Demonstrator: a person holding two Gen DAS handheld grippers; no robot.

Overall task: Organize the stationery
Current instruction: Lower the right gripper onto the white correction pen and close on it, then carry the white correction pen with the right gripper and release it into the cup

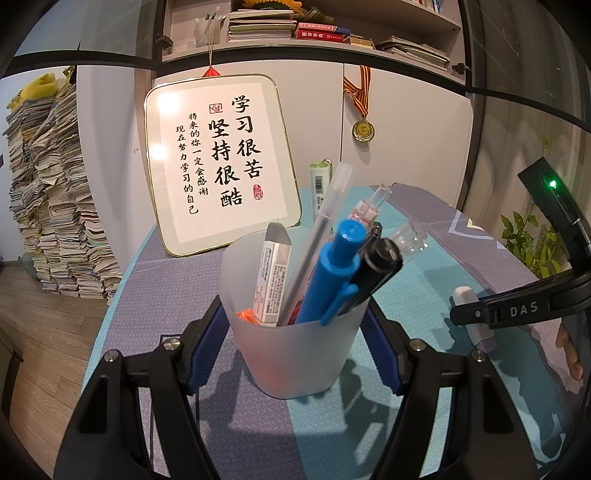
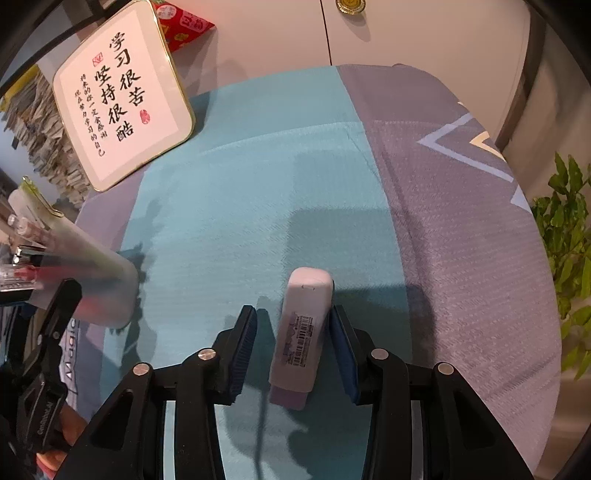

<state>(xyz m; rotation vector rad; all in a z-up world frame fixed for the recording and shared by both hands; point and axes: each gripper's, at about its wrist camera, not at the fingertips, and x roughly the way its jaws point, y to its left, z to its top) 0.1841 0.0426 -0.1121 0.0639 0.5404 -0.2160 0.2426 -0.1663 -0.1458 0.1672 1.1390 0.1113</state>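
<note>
Covering the surface (image 2: 258,184) is a cloth in teal and grey-purple panels, with a pale chevron pattern toward its right side. At the back left a gold-rimmed framed calligraphy sign (image 1: 218,162) leans against white cabinet doors (image 1: 406,122), and a medal (image 1: 363,130) on a striped ribbon hangs from one door. Above the cabinets, shelves (image 1: 314,33) carry stacked books and papers. A tall, ragged pile of papers (image 1: 55,199) rises from the wooden floor at the left, and a leafy green plant (image 2: 569,236) stands at the right.

A frosted translucent cup (image 1: 291,332) stands on the cloth between the blue pads of the left gripper (image 1: 291,325), which press against its sides. Inside it lean a blue pen (image 1: 328,273), a black marker (image 1: 376,269), a clear-barrelled pen (image 1: 321,221), a boxed eraser (image 1: 275,273) and something orange at the bottom.

The right gripper (image 2: 291,332) is moderately open around a white eraser in a purple sleeve (image 2: 301,332), which lies flat on the teal panel well to the right of the cup; the right pad touches it, the left stands apart.
</note>
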